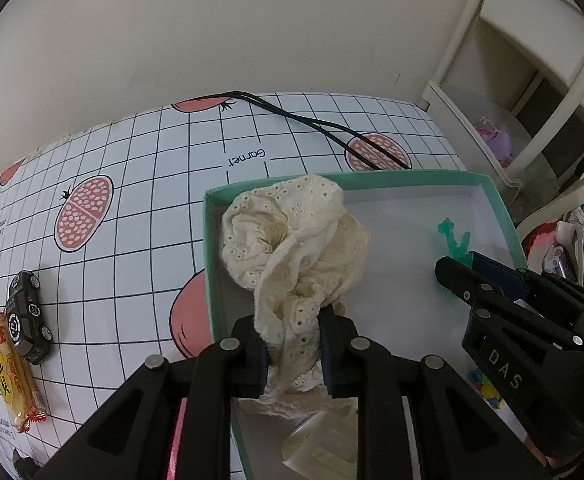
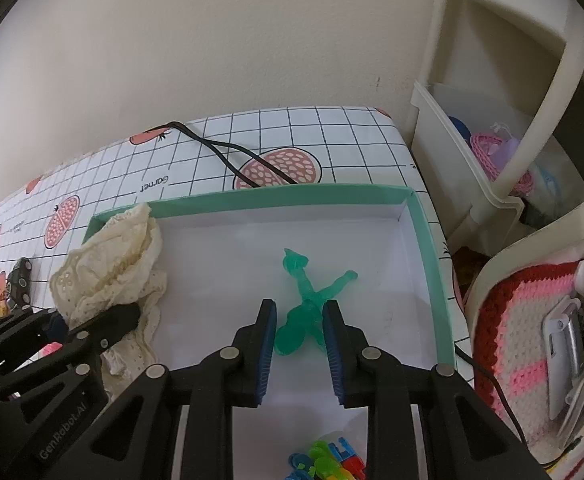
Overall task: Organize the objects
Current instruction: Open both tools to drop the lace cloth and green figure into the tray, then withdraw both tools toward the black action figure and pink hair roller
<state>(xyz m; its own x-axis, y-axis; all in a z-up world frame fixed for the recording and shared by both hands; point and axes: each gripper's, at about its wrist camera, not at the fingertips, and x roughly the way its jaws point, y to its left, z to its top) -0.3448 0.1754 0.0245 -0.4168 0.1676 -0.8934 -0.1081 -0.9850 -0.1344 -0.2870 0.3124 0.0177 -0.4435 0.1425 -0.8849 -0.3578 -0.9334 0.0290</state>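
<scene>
At the far left of the left wrist view, a snack packet in yellow wrapping lies on the tablecloth, which is white with a black grid and pink fruit prints, and a dark toy car sits just beside the packet, touching its upper end. Further right, a black cable runs across the cloth toward the back edge of a shallow box with green walls and a white floor. The left gripper is clamped on a cream lace cloth, whose bunched bulk rises over the box's left inner corner while its lower end is pinched between the two jaws. To the right, inside the same box, a translucent green figure lies flat on the white floor, arms spread. The right gripper sits low over it with its jaws parted on either side of the figure's lower body; whether the blue pads touch it I cannot tell. Bright plastic pieces lie at the near end of the box. At the far right stands a cream shelf unit, and nearer, a pink and red crochet piece.
</scene>
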